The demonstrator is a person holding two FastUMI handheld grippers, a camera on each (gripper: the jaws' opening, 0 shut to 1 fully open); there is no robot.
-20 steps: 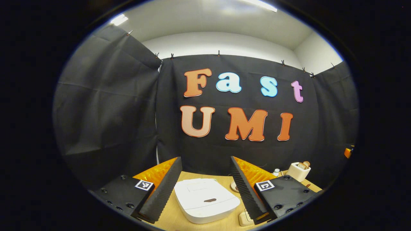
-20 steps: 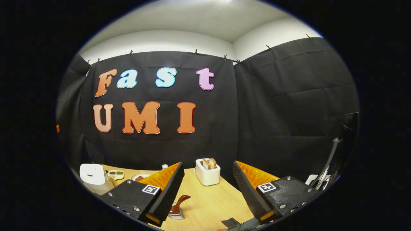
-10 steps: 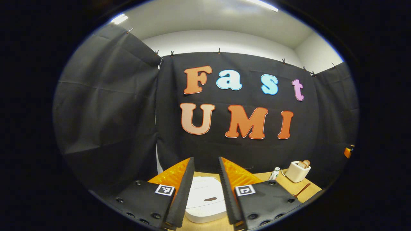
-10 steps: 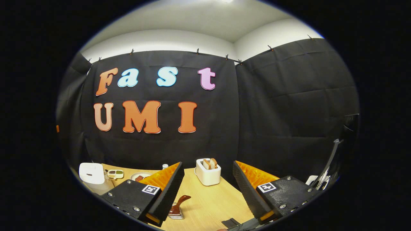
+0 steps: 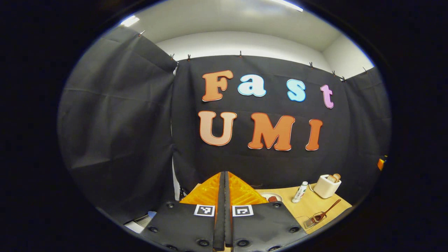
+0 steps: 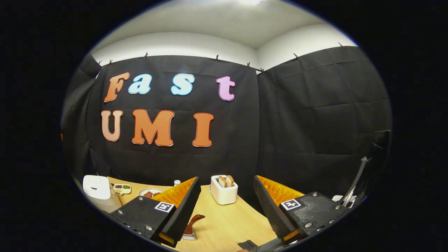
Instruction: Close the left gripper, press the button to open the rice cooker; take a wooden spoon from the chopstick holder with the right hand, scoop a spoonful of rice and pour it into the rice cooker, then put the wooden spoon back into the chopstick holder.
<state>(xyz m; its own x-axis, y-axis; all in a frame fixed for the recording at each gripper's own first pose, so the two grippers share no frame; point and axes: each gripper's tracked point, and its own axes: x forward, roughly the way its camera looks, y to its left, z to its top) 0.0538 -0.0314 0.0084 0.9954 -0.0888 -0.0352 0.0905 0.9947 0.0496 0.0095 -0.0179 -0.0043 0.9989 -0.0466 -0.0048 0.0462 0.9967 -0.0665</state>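
At the table's far left corner, in the right gripper view, stands the white cooker with its lid down. Just beside it lie a small tray and a plate, with a bottle behind them. A toaster holding bread stands near the back edge, toward the middle. The right tongs are spread wide above the table, holding nothing. A brown spoon rests in a low metal holder near the front edge, partly hidden behind their left finger.

In the left gripper view, the left tongs are pressed together with nothing between them, raised toward the back wall. To their right the table carries the plate, the bottle, the toaster and the spoon on its holder.
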